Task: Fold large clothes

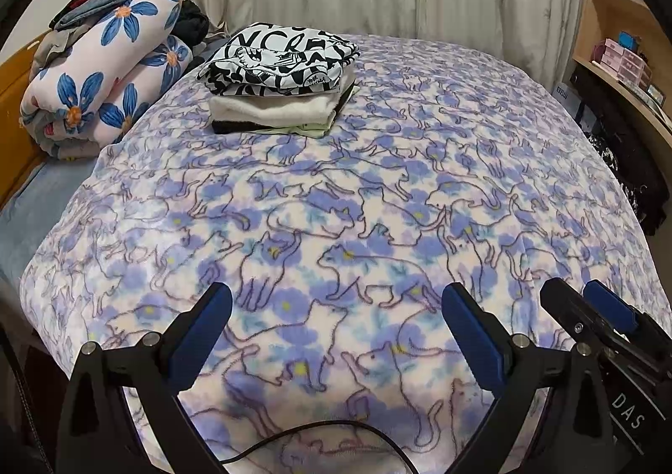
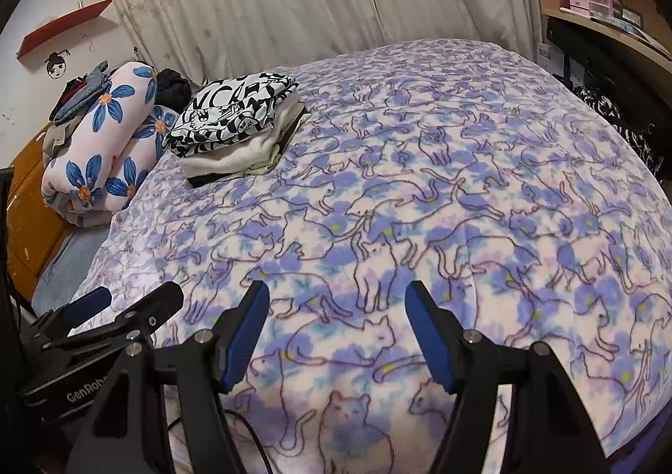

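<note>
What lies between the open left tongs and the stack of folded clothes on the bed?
Only bare cat-print fleece blanket lies between the left tongs and the stack of folded clothes topped by a black-and-white lettered garment. The left wrist view shows it; the right wrist view agrees.

The left claw (image 1: 336,327) is black, with two fingers (image 1: 201,331) that wear bright blue pads with a bumpy face. Round silver screws sit at the joints of the black arms, which have big three-cornered holes in them. A thin black cable (image 1: 319,428) loops under it. The right claw (image 2: 336,327) looks just the same: black frame, blue pads (image 2: 428,331), silver screws. White letters are printed on each black body.
</note>
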Demonstrator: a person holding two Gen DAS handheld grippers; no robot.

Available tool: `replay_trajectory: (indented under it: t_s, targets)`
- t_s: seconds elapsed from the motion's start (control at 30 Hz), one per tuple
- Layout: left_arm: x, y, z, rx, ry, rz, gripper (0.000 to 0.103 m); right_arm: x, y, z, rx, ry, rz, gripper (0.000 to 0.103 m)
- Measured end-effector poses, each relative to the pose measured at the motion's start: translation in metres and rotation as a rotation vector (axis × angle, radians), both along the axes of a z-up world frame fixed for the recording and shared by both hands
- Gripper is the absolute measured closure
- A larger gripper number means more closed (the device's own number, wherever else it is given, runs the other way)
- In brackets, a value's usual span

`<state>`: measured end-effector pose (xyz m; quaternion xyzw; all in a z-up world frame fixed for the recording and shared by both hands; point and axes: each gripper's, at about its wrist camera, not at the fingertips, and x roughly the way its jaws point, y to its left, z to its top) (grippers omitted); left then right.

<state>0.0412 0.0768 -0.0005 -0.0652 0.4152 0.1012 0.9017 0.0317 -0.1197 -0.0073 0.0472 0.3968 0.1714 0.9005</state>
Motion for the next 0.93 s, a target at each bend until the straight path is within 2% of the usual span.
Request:
replay_trajectory:
  t_s: [0.27, 0.53, 0.93]
  targets:
    - [0.0006, 0.0008, -0.0021, -0.001, 0.006, -0.002, 0.005, -0.0001, -0.0001, -0.0018, -0.001, 0.001, 0.000, 0.036]
    - [0.0002, -0.0009, -0.0035, -0.001, 0.003, -0.018, 0.011, 0.0006, 0.0005, -0.0017, 0.000, 0.002, 0.000, 0.036]
    - [0.0034, 0.0013, -0.0051, -0.001, 0.021, -0.019, 0.011, 0.0009, -0.0005, -0.0028, 0.000, 0.007, 0.001, 0.036]
